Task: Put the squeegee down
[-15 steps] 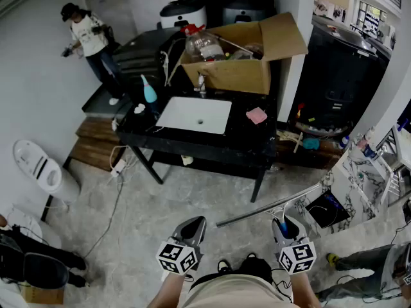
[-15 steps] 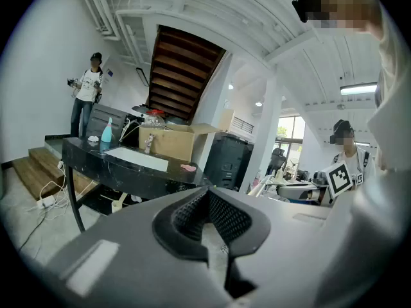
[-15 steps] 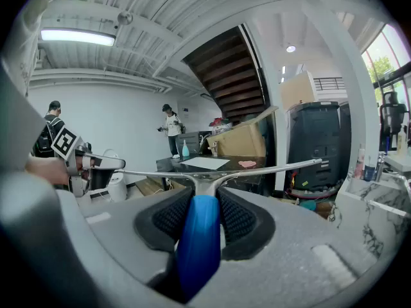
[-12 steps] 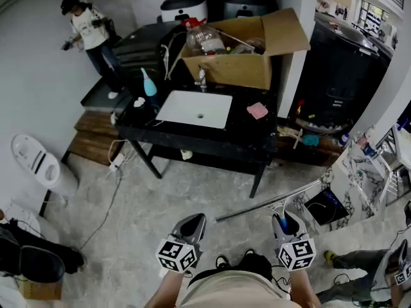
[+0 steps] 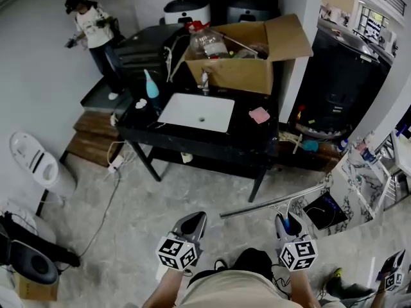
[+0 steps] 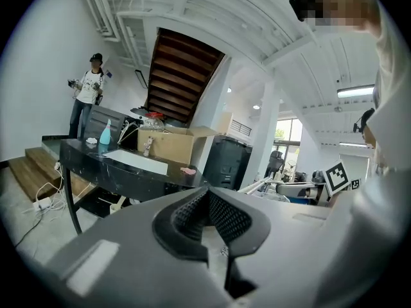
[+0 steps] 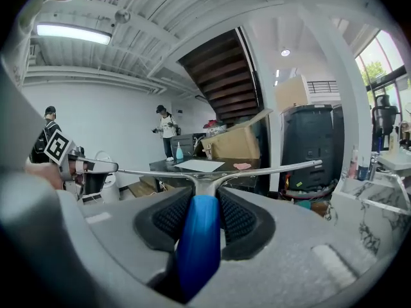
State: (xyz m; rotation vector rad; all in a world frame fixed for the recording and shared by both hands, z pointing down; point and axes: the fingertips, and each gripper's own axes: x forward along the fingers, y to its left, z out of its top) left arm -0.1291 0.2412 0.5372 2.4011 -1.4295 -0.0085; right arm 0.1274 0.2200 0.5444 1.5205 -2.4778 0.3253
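The right tool (image 7: 204, 218) is closed on the blue handle of the squeegee (image 5: 273, 205), whose long metal blade sticks out sideways across the front of the person. It hangs over the stone floor, well apart from the black desk (image 5: 257, 143). The left tool (image 5: 191, 226) has its jaws together with nothing in them.

The biggest risk is that wide blade. With only the handle pinched, the blade can twist in the pads, and if the jaws part this far out it drops onto the floor and not onto a surface. Carried towards the desk, one end may knock a desk leg or the marble slab (image 5: 350, 172) on the right. On the desk, the sink (image 5: 196, 112), pink cloth (image 5: 259, 115) and cardboard box (image 5: 237, 76) leave little bare top, so a careless set-down could leave the blade hanging over the edge. A cable (image 5: 110, 201) on the floor to the left could trip the person.

Compared with half a second ago, little changes: the grip and blade angle match, and the desk is no nearer. A marker cube (image 5: 392, 278) now shows at the lower right where someone's legs were.
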